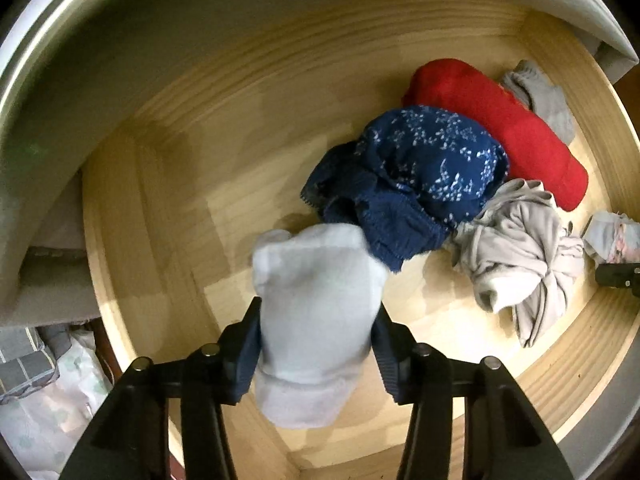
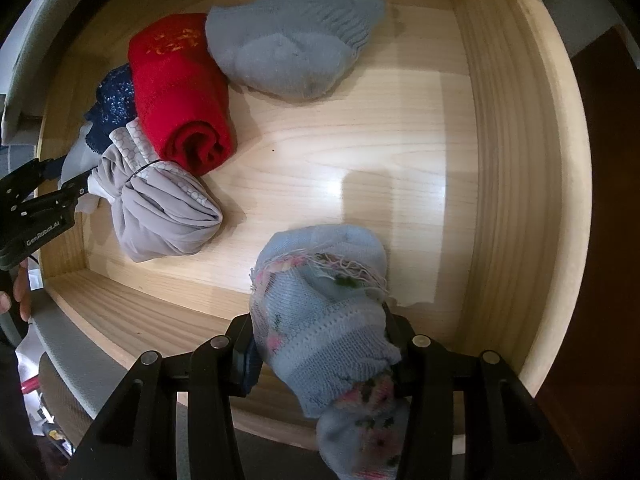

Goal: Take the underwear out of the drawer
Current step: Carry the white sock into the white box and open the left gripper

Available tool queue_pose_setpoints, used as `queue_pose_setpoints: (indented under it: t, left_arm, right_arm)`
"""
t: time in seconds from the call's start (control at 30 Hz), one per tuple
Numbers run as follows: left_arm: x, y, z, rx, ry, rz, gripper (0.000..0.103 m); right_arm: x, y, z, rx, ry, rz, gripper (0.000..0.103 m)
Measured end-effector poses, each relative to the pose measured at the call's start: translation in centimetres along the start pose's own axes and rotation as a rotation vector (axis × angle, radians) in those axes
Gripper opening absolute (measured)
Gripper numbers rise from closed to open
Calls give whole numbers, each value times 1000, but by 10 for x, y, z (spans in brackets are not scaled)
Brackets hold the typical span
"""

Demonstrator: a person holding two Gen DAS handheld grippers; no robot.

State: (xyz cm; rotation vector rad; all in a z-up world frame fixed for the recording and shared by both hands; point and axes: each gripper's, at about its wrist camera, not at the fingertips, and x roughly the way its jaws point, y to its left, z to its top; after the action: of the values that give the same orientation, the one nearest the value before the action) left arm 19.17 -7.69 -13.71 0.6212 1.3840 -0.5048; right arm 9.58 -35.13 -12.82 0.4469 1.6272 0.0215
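Note:
A pale wooden drawer (image 1: pixel 160 208) lies open below me. In the left wrist view my left gripper (image 1: pixel 319 312) is shut on a white sock bundle (image 1: pixel 316 264), one pad on each side of it. To its upper right lies navy patterned underwear (image 1: pixel 424 160), then a red roll (image 1: pixel 492 120) and a beige knotted garment (image 1: pixel 516 256). In the right wrist view my right gripper (image 2: pixel 320 328) is shut on a light blue sock with pink flowers (image 2: pixel 324 268), above the drawer's bare floor (image 2: pixel 360 140). The navy underwear (image 2: pixel 114 100) shows at the far left, half hidden behind the red roll (image 2: pixel 176 92).
A grey sock (image 2: pixel 288 48) lies at the back of the drawer, and the beige garment (image 2: pixel 160 204) at its left. Raised wooden walls (image 2: pixel 520 160) ring the drawer. The left gripper (image 2: pixel 60 188) and a hand (image 2: pixel 16 288) sit at the left edge. Bags and cloth (image 1: pixel 48 392) lie outside.

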Motion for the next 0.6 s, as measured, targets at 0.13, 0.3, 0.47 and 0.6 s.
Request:
queue_pose_setpoints:
  t: [0.13, 0.3, 0.47, 0.6]
  left_arm:
    - [-5, -1, -15, 0, 14, 6, 51]
    - [-19, -8, -35, -21, -1, 5, 51]
    - [-39, -1, -48, -74, -37, 5, 51]
    - [-54, 6, -54, -116, -72, -2, 51]
  right_arm:
    - [9, 8, -1, 1, 1, -7, 44]
    - [11, 11, -1, 3, 0, -12, 44]
    - [15, 18, -3, -4, -6, -30, 44]
    - [14, 21, -3, -9, -13, -39, 44]
